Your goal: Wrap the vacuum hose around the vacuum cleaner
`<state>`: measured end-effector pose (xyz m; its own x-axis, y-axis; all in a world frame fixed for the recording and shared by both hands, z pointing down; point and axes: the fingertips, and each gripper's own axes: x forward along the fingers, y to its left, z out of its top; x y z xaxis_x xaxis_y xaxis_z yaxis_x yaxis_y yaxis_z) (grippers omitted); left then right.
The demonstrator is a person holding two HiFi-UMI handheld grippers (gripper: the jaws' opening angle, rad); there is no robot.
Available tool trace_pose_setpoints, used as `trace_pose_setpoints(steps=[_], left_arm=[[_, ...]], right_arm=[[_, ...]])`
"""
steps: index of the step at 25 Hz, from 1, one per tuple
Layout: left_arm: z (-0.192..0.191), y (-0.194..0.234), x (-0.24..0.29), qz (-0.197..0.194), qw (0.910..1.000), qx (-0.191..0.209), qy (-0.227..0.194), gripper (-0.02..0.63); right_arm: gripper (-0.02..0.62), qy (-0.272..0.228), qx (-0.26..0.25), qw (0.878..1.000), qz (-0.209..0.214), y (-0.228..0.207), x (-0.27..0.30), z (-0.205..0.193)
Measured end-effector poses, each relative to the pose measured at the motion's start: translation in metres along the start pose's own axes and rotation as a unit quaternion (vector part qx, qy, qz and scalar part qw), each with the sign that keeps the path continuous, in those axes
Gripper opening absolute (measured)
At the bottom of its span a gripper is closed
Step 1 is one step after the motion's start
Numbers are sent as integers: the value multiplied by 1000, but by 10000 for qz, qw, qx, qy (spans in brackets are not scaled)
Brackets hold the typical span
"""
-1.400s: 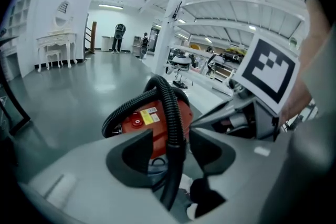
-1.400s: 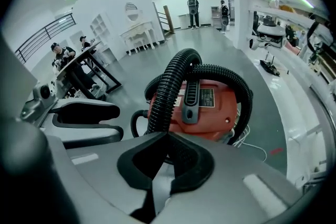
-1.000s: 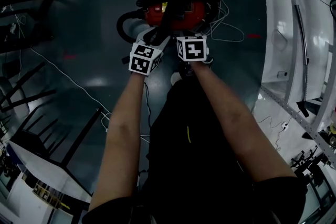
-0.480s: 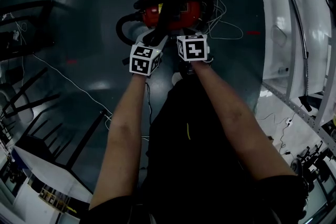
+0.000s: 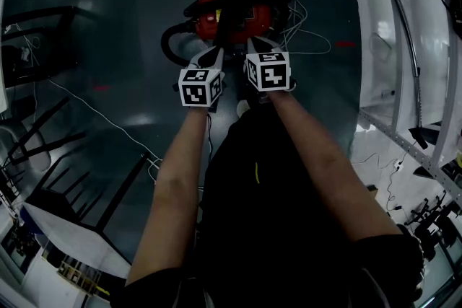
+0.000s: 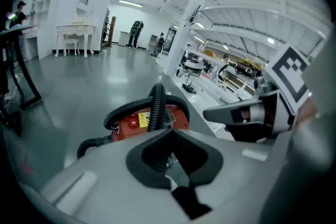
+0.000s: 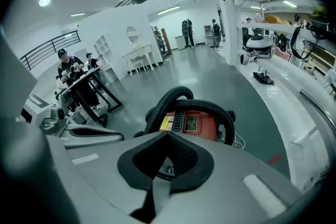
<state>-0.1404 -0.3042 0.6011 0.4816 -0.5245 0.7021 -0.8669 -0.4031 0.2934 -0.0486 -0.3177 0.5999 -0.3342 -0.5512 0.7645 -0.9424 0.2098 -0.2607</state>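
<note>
As left gripper (image 6: pixel 169 134) clamps hose (image 6: pixel 157 105), vacuum (image 6: pixel 137 126) ahead

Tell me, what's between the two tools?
The hose, seen in the head view. The left tool just closed on it; the right tool grips it too.

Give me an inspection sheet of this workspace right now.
Surface: glossy dark grey floor.
Job's things: red canister vacuum cleaner; black corrugated hose draped over it.
Clutter: nothing seen.
Grippers: left gripper just closed on hose; right gripper shut on hose.
Cables: thin white cord beside vacuum; another across floor.
Surroundings: black metal frames left, white racks right.
</note>
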Motion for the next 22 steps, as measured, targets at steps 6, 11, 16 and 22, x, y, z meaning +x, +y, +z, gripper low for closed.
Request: trace_pose_setpoints(steps=[6, 11, 16, 22], left_arm=[[6, -7, -13, 142, 9994, -302, 65, 9], [14, -17, -25, 173, 9990, -412, 51, 9], [30, -33, -35, 157, 9994, -309, -25, 9], [42, -42, -46, 151, 9994, -255, -149, 9]], right_arm=[[-6, -284, -87, 9994, 148, 6, -18, 16], [-6, -445, 43, 9989, 155, 1, -40, 26], [-6, -559, 118, 9983, 148, -4, -57, 37], [-6, -600, -113, 9978, 253, 5, -69, 40]])
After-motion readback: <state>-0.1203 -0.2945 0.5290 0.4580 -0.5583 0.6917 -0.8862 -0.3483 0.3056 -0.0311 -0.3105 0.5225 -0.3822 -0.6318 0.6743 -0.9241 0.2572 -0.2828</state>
